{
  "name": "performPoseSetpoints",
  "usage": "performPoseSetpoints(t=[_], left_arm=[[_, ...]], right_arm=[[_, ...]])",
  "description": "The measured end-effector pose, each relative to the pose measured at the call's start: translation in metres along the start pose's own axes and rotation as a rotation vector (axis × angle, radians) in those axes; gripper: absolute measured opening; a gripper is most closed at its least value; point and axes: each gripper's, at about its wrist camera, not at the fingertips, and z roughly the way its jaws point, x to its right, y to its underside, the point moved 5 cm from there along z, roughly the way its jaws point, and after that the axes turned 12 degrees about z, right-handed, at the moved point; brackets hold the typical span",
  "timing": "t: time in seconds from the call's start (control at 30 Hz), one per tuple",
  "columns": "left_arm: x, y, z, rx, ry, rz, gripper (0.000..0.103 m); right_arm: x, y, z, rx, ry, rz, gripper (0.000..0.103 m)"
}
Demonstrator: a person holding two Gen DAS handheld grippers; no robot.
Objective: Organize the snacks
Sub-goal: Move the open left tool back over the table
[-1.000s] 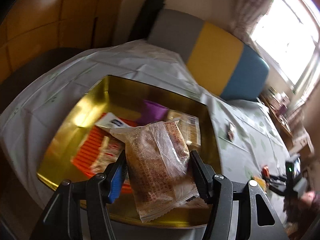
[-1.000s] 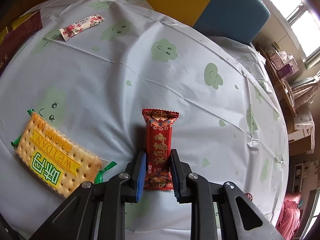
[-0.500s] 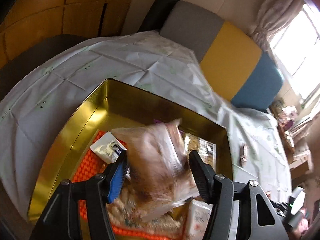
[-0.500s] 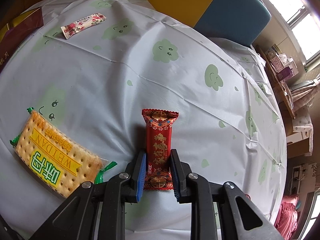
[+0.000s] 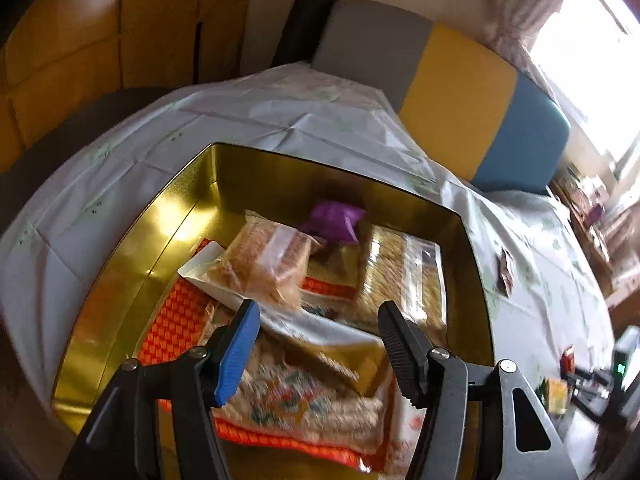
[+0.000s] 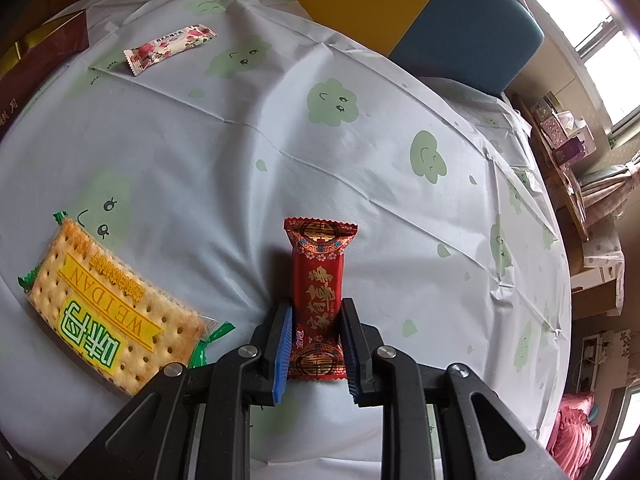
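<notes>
In the left wrist view a gold tin (image 5: 132, 264) holds several snacks. A clear bag of brown pastry (image 5: 266, 262) lies in it on a white packet, near a purple packet (image 5: 334, 222) and an orange-patterned pack (image 5: 176, 320). My left gripper (image 5: 318, 322) hangs open and empty above the tin. In the right wrist view my right gripper (image 6: 316, 326) is shut on a red snack bar (image 6: 318, 280) that rests on the tablecloth.
A cracker pack marked WEIDAN (image 6: 108, 312) lies left of the right gripper. A pink floral candy bar (image 6: 168, 48) lies at the far left of the table. A dark red box (image 6: 36, 60) is at the left edge. A bench (image 5: 460, 92) stands behind the table (image 6: 400, 128).
My left gripper let go of the pastry bag, which dropped into the tin, and the gripper moved further over the tin. The right gripper kept still on the red bar.
</notes>
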Motion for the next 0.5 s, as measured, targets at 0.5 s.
performPoseSetpoints(t=[0.5], left_arm=[[0.094,0.034,-0.054,0.065,0.11,0.252,0.062]], right_arm=[[-0.008,0.004,-0.003,0.011,0.022,-0.018,0.024]])
